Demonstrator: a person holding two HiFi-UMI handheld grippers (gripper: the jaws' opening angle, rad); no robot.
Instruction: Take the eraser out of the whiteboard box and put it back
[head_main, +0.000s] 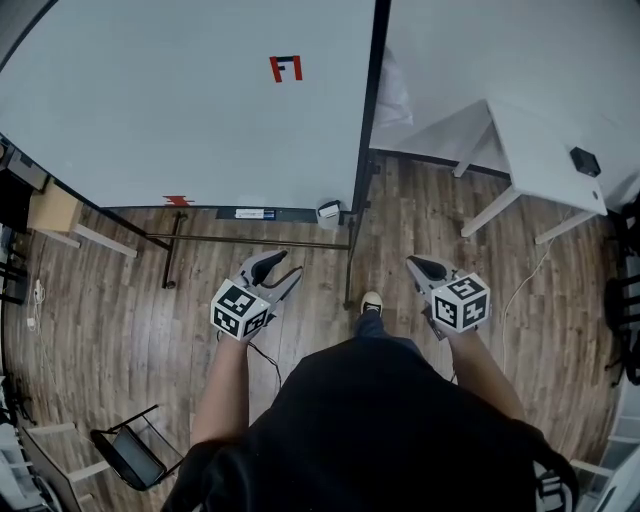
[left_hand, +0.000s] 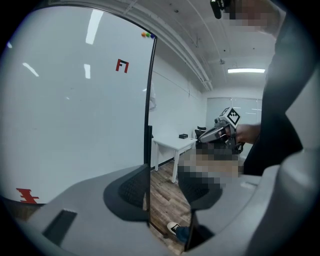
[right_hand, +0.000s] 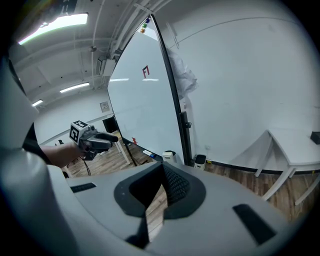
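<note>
A big whiteboard (head_main: 190, 110) on a black stand fills the upper left of the head view. A small white box (head_main: 328, 211) hangs at its lower right corner, on the tray; the right gripper view shows the box (right_hand: 170, 156) with something dark in its top. I cannot make out the eraser. My left gripper (head_main: 277, 268) is held over the wooden floor short of the board, open and empty. My right gripper (head_main: 428, 268) is level with it to the right of the board's edge post, shut with nothing in it.
A small white and blue item (head_main: 250, 213) lies on the board's tray. The stand's low crossbar (head_main: 250, 240) runs just ahead of my grippers. A white table (head_main: 545, 150) stands at the right, a black chair (head_main: 130, 455) at the lower left, and a wooden crate (head_main: 55, 210) at the left.
</note>
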